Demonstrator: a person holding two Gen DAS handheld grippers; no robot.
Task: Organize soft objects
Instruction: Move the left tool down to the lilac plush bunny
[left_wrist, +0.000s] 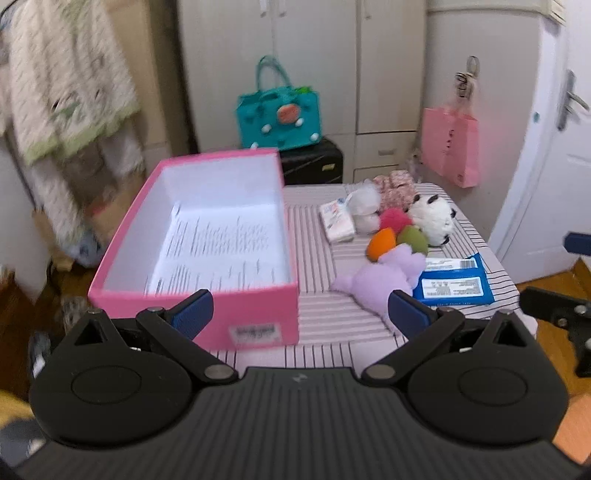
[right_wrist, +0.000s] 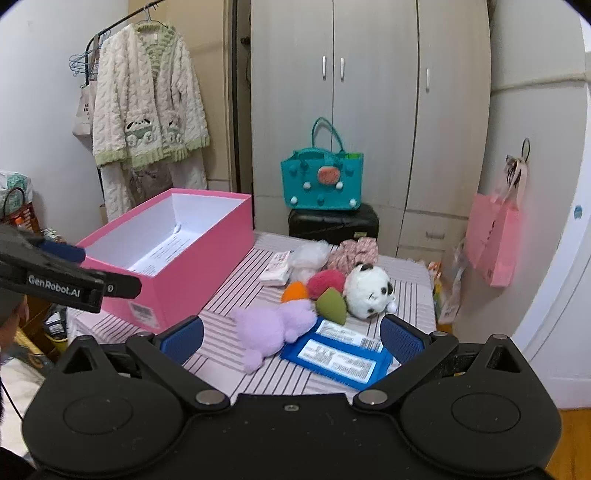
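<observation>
Right wrist view: box (right_wrist: 177, 254) holds only paper; toys (right_wrist: 332, 291) all lie on the table (right_wrist: 221, 332); nothing looks sorted yet. Both grippers, left (left_wrist: 299, 314) and right (right_wrist: 291, 338), gape wide, empty.

Black ribbed housings, round side discs, silver pivot screws, blue textured pads (right_wrist: 400, 341); white "GenRobot.AI" lettering along left gripper (right_wrist: 70, 269).

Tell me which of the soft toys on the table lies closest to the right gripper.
The purple plush toy. It lies at the near edge of the pile, just ahead of the open right gripper, while the panda toy and the red ball sit farther back.
</observation>
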